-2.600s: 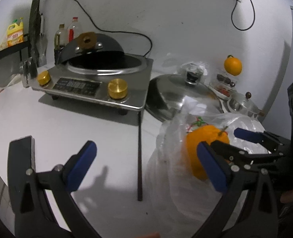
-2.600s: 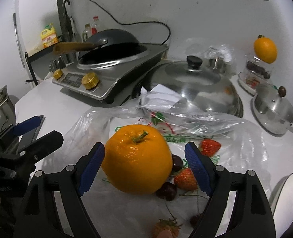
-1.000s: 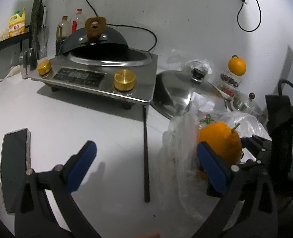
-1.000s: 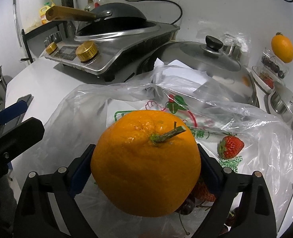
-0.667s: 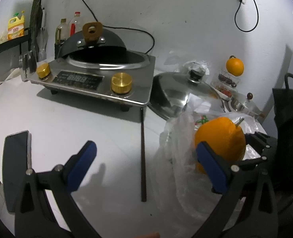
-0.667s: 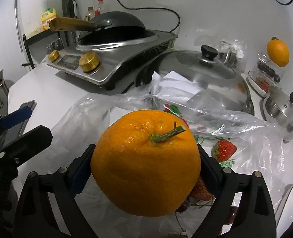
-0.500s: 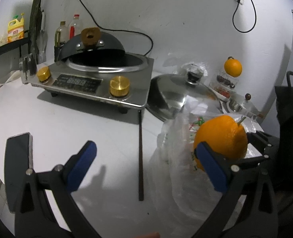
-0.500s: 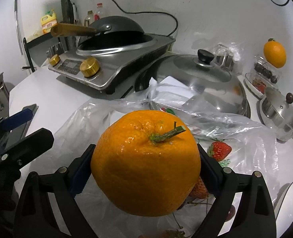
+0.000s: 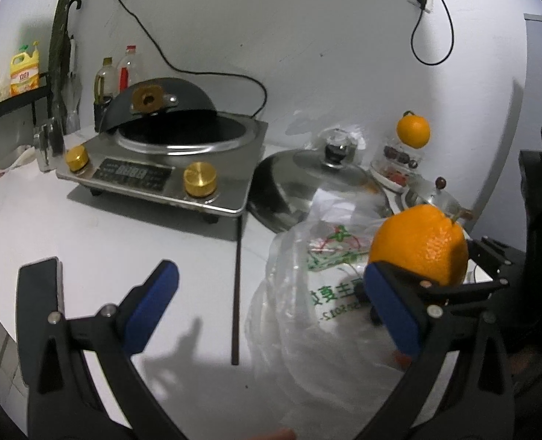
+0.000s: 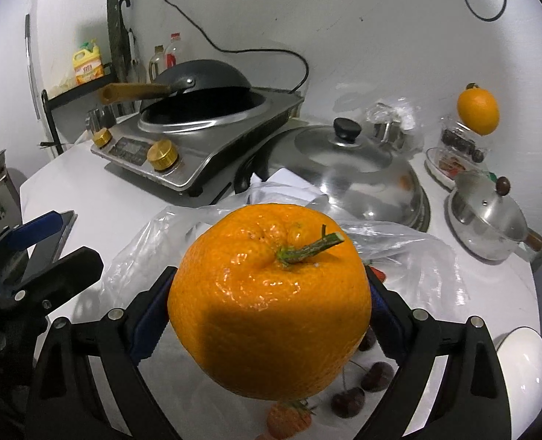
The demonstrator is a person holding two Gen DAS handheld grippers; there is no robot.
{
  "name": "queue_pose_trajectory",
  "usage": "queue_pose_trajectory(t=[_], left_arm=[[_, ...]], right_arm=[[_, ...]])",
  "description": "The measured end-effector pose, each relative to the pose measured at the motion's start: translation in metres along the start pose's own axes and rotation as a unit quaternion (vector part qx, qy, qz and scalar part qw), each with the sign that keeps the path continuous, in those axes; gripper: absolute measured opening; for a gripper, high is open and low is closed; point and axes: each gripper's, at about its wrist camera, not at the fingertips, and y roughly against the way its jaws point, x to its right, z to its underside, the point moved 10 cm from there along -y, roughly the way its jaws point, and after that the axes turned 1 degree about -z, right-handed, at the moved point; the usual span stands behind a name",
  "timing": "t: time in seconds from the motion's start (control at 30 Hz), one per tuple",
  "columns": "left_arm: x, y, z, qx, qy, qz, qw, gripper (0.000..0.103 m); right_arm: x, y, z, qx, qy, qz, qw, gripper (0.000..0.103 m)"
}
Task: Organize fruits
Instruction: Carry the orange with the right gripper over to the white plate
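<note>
Through the right wrist camera we see the orange (image 10: 269, 299) from its stem end, filling the middle of the view, with the right gripper (image 10: 269, 315) clenched on its flanks: one blue pad presses each side, and the fruit is clear of the tabletop (image 10: 98, 198). Beneath it lie cherries (image 10: 375, 376) and a strawberry (image 10: 288, 418) on the plastic bag (image 10: 410, 260); the left view hides these behind crumpled film. At the right edge a white bowl (image 10: 524, 363) shows, which the left camera misses.

The left wrist camera gives us the side view: the orange (image 9: 419, 244) sits raised above the bag (image 9: 307, 315), held from the right by the other tool's dark fingers. Our left gripper (image 9: 267, 304) hangs released, jaws wide apart, over bare tabletop (image 9: 50, 227); the orange lies just behind its right pad, outside the gap. A phone (image 9: 37, 293) lies beside its left finger.

Both views show the cooker (image 9: 160, 168), the pan lid (image 9: 326, 176) and a second orange (image 9: 413, 131) at the wall.
</note>
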Motion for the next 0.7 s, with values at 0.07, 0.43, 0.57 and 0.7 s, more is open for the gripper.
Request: queue_pose_trajectory(t=[0.07, 0.43, 0.57, 0.7], left_arm=[[0.004, 0.003, -0.001, 0.002, -0.001, 0.002, 1.0000, 0.102], [0.037, 0.026, -0.007, 0.012, -0.018, 0.012, 0.9997, 0.102], [0.054, 0.033, -0.009, 0.014, -0.025, 0.017, 0.9994, 0.102], [0.071, 0.039, -0.010, 0.017, -0.034, 0.022, 0.9990, 0.102]], right_arm=[[0.003, 0.007, -0.001, 0.005, -0.003, 0.002, 1.000, 0.095], [0.026, 0.046, 0.002, 0.029, -0.019, 0.012, 0.999, 0.095], [0.039, 0.061, 0.006, 0.036, -0.030, 0.019, 0.999, 0.095], [0.054, 0.074, 0.012, 0.042, -0.038, 0.027, 0.998, 0.095]])
